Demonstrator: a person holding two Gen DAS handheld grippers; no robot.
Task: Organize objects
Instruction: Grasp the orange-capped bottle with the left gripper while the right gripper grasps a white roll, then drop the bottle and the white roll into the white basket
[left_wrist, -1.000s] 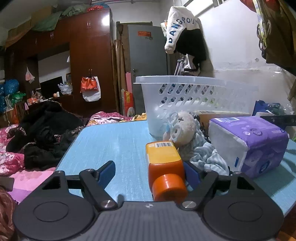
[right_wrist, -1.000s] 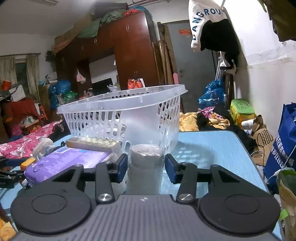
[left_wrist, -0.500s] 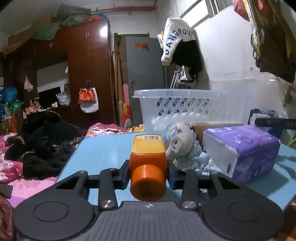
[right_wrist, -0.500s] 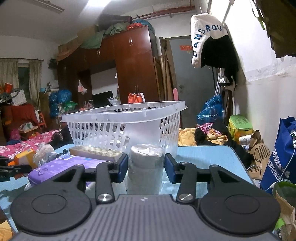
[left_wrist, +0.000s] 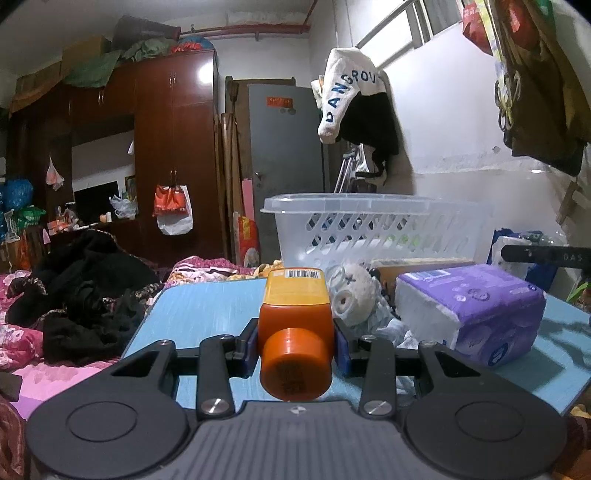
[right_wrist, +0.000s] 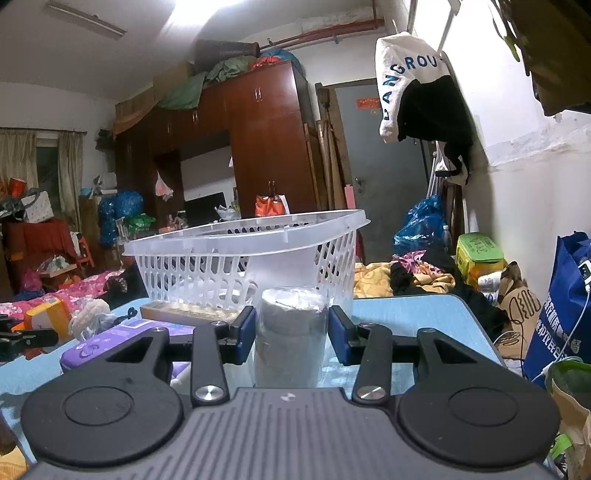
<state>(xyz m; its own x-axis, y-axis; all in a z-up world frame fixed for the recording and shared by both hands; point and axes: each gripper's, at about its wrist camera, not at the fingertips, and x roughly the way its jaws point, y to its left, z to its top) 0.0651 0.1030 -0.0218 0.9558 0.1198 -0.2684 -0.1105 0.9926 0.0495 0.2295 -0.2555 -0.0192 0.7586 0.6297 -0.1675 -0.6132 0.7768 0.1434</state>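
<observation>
The left gripper (left_wrist: 295, 341) is clenched on an orange bottle (left_wrist: 294, 332), its cap toward the camera, held above the near edge of the blue table (left_wrist: 207, 306). The right gripper (right_wrist: 291, 334) clasps a grey wrapped roll (right_wrist: 290, 338) standing upright between its blue pads. A white plastic basket (right_wrist: 243, 258) sits toward the table's far edge. Before it lie a purple tissue pack (left_wrist: 472, 310), a soft toy (left_wrist: 351, 295) and a flat box (right_wrist: 192, 314).
</observation>
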